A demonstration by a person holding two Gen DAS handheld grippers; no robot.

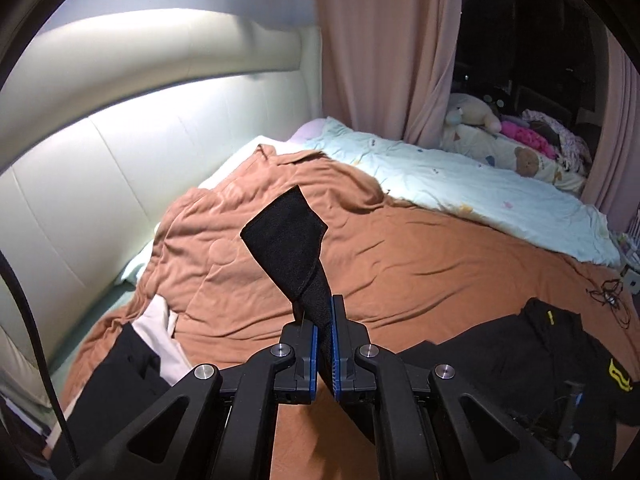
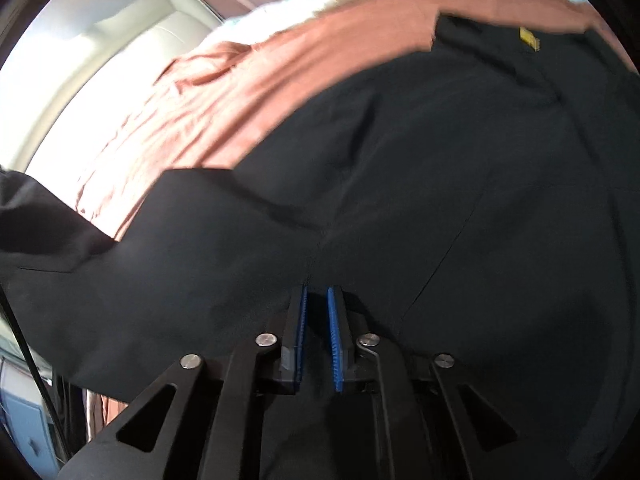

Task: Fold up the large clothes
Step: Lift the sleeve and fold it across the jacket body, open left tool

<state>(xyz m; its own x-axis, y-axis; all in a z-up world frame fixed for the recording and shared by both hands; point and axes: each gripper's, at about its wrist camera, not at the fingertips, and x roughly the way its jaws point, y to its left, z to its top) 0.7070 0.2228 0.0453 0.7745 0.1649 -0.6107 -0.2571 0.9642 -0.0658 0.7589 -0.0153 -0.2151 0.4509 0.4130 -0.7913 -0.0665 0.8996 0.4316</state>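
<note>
Left hand-held gripper is clamped on a black garment flap sticking up ahead of it; right hand-held gripper is pinched into that garment, above the brown bedspread.

Open brown bedspread ahead (headboard left).

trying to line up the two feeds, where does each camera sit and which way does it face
Left wrist: on the left hand-held gripper, angled down across the bed toward the headboard and curtain; its own fingers clamp a black garment.
Right wrist: on the right hand-held gripper, aimed steeply down, close over the black garment; its own fingers pinch the fabric at their tips.
Both views show the brown bedcover, the headboard, and the garment's yellow tag.
</note>
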